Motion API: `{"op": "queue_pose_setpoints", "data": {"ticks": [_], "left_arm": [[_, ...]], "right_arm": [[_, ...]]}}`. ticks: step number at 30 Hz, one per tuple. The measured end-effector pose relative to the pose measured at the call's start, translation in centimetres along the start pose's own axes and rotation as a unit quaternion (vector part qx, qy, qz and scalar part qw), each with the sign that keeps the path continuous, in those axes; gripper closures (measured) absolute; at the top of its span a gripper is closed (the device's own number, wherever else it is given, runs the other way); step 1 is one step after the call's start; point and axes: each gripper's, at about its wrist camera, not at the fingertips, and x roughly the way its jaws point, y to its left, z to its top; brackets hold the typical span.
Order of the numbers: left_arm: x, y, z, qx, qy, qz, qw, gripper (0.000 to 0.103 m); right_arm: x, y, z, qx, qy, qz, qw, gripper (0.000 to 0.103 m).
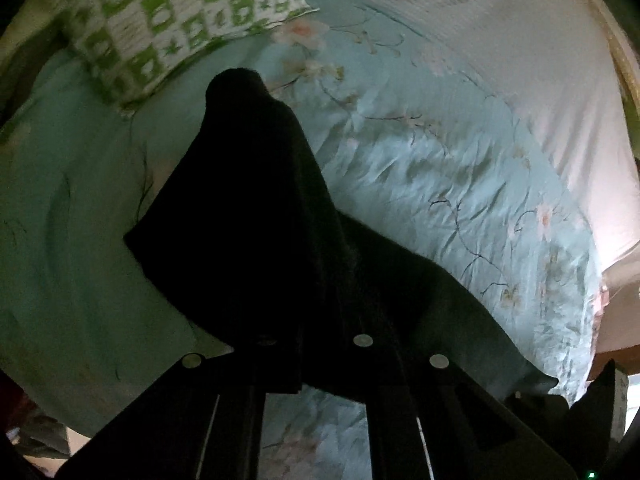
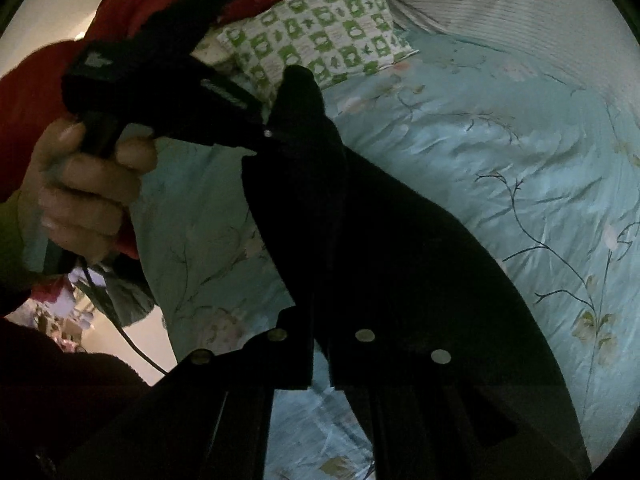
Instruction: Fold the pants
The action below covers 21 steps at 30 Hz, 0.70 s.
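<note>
The black pants (image 1: 256,216) hang in the air above a bed with a pale blue floral sheet (image 1: 440,168). In the left wrist view the cloth drapes from my left gripper (image 1: 320,344), which is shut on it. In the right wrist view the pants (image 2: 380,240) stretch from my right gripper (image 2: 320,344), shut on the cloth, up to the left gripper (image 2: 272,136), held by a hand (image 2: 88,192) at the left. The fingertips are hidden by the dark cloth.
A green and white patterned pillow (image 1: 168,20) lies at the head of the bed, also in the right wrist view (image 2: 320,36). A white striped cover (image 1: 500,40) lies along the far side. A red sleeve (image 2: 48,92) is at the left.
</note>
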Motion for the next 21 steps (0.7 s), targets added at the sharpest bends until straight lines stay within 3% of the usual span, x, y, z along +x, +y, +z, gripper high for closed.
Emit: {"op": "queue_pose_setpoints", "data": {"ticks": [8, 21], "left_arm": [[1.6, 4.0, -1.7, -0.045, -0.003, -0.049, 0.9978, 0.097], [4.2, 6.4, -2.8, -0.046, 0.026, -0.029, 0.9982, 0.093]], "right_arm": [[2.2, 1.1, -0.2, -0.023, 0.043, -0.013, 0.999, 0.097], [4.9, 0.9, -0.4, -0.004, 0.096, -0.014, 0.995, 0.095]]}}
